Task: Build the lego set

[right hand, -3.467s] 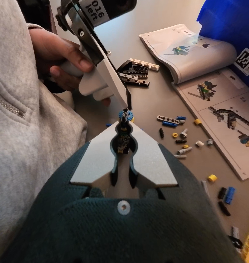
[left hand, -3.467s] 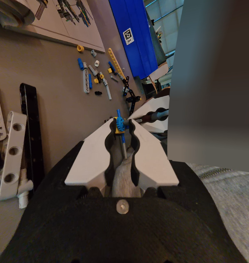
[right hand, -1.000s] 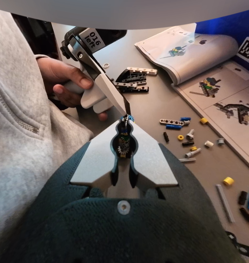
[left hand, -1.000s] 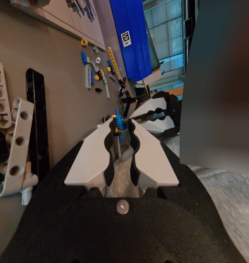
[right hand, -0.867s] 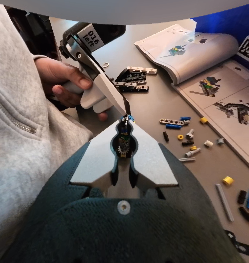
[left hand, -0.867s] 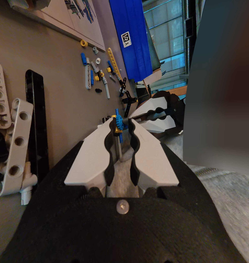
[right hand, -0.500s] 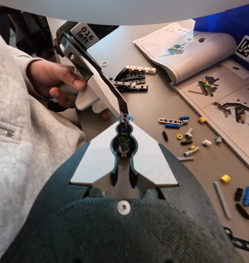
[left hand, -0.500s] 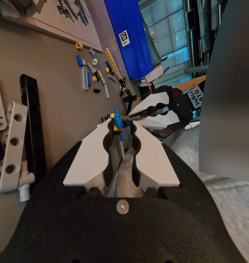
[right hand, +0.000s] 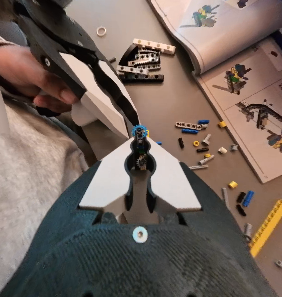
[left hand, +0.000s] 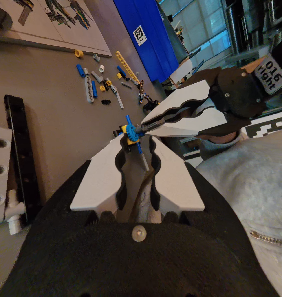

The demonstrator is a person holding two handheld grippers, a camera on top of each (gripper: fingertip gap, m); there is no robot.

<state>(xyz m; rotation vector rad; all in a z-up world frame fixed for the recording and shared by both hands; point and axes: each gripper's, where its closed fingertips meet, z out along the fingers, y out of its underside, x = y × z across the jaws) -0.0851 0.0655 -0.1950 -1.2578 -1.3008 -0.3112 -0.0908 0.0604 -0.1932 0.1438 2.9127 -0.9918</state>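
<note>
While the left claw [left hand: 138, 138] stands spread around the blue gear [left hand: 132, 132], right claw [right hand: 139, 139] pinches the dark lego assembly [right hand: 141, 158] above the bench [left hand: 56, 122]; their joint hidden.

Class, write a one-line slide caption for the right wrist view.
Right gripper clamps a gear assembly against the blue gear at the left gripper.

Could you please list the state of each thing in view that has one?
Left gripper: jaws apart, one finger against the yellow block beside the gear.
Right gripper: shut on the dark beam.
Blue gear: mounted on a blue axle, held in the air.
Dark beam: clamped, tip at the gear.
Booklet: open, one page curled over.
Yellow beam: loose on the table.
</note>
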